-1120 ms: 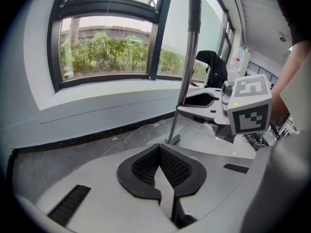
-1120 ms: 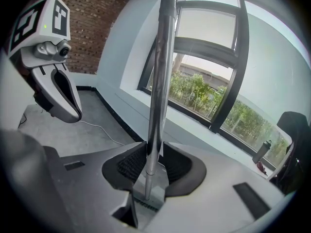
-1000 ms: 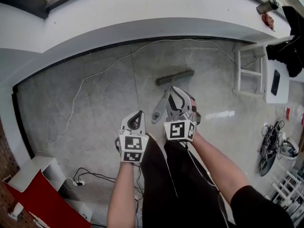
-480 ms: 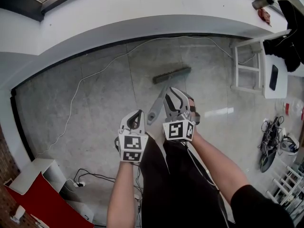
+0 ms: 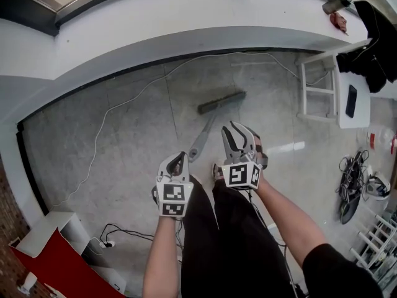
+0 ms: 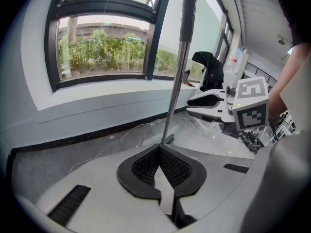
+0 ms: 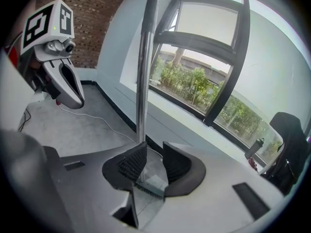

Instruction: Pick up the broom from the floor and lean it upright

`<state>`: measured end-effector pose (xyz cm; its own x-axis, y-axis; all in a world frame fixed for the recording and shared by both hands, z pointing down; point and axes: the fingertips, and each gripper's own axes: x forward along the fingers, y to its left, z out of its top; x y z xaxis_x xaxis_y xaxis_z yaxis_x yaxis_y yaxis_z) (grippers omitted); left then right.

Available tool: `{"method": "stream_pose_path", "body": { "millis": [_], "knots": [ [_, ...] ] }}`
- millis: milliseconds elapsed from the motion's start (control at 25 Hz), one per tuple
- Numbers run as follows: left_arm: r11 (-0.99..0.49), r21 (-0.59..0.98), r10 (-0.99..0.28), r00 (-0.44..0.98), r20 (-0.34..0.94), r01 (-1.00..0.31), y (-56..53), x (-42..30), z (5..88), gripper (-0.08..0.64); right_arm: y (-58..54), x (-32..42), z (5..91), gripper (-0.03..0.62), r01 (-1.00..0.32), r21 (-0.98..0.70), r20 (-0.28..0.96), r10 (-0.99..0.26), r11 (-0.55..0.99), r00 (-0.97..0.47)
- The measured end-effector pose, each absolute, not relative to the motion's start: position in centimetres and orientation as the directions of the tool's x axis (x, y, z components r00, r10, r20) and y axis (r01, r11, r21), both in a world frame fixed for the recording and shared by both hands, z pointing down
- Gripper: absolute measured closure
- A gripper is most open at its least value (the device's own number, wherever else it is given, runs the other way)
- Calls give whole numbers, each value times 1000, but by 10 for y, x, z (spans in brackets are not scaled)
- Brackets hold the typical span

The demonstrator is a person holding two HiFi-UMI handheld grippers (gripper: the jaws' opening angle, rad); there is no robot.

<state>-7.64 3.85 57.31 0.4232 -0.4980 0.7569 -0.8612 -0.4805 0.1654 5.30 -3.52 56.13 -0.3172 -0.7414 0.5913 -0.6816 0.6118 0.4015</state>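
The broom (image 5: 208, 126) stands nearly upright on its dark brush head (image 5: 221, 101), away from the wall, handle top toward me. Neither gripper touches it. My right gripper (image 5: 234, 129) is open just right of the handle with nothing between its pads; its jaws have just been closing a little. In the right gripper view the silver handle (image 7: 143, 76) rises beyond the left pad (image 7: 129, 164). My left gripper (image 5: 181, 157) is shut and empty near the handle's top. In the left gripper view the handle (image 6: 176, 76) stands ahead of the closed pads (image 6: 160, 166).
A white cable (image 5: 124, 101) trails over the grey floor along the wall. A white stool (image 5: 319, 92) and a white table (image 5: 358, 120) with a black garment (image 5: 375, 48) stand at the right. Tangled cables (image 5: 350, 188) lie right; a red board (image 5: 56, 266) lies at the lower left.
My right gripper has drawn away from the handle, to the right and toward me, with its jaws wide. The broom stays standing. The left gripper has barely moved.
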Motion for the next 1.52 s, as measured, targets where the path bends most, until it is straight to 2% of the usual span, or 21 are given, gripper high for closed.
{"method": "stream_pose_path", "body": {
  "millis": [80, 200, 600, 920, 1280, 1520],
  "knots": [
    [-465, 182, -496, 425, 757, -866, 44, -77, 561, 558, -32, 62, 548, 536, -699, 389, 596, -743, 599, -305],
    [-455, 213, -482, 440, 757, -865, 57, -70, 540, 558, -24, 74, 525, 576, -738, 339, 618, -730, 583, -292],
    [-598, 278, -387, 574, 721, -752, 102, -50, 420, 558, 16, 68, 412, 584, -795, 250, 652, -703, 553, -284],
    [-642, 225, -449, 598, 664, -733, 71, -50, 339, 558, 18, 56, 300, 584, -866, 208, 549, -787, 455, -282],
    [-627, 159, -522, 562, 641, -763, 81, -27, 291, 558, 56, 80, 228, 584, -850, 212, 429, -827, 483, -363],
    [-599, 127, -595, 545, 590, -791, 110, 18, 255, 558, 96, 121, 176, 584, -829, 231, 338, -841, 509, -423]
  ]
}}
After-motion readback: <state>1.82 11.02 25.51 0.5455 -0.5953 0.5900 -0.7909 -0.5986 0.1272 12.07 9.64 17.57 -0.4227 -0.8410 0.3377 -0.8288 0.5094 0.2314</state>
